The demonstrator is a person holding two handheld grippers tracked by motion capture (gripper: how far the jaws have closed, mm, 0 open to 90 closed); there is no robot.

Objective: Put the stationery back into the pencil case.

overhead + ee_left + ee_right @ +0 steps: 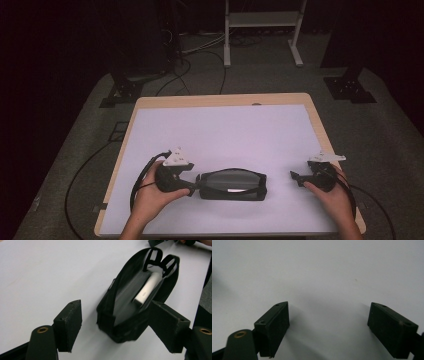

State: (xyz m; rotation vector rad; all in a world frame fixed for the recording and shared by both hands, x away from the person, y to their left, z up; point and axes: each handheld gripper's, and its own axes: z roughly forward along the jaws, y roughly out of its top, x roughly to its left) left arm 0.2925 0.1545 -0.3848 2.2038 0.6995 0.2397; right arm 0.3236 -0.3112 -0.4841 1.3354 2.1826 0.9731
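A black open pouch (232, 185) lies on the white mat near the table's front edge. Inside it rests a white oblong object (148, 288), and two strap loops stand at its far end. My left gripper (195, 183) is at the pouch's left end. In the left gripper view it (116, 315) is open, with the near end of the pouch (125, 315) between the wide-apart jaws. My right gripper (296, 176) sits a little to the right of the pouch, pointing toward it. It (328, 315) is open over bare mat with nothing between its fingers.
The white mat (225, 135) covers most of the wooden table (220, 99). Cables trail from both grippers over the table edges. Beyond the table stand dark stands and a white frame (262, 30) on a grey floor.
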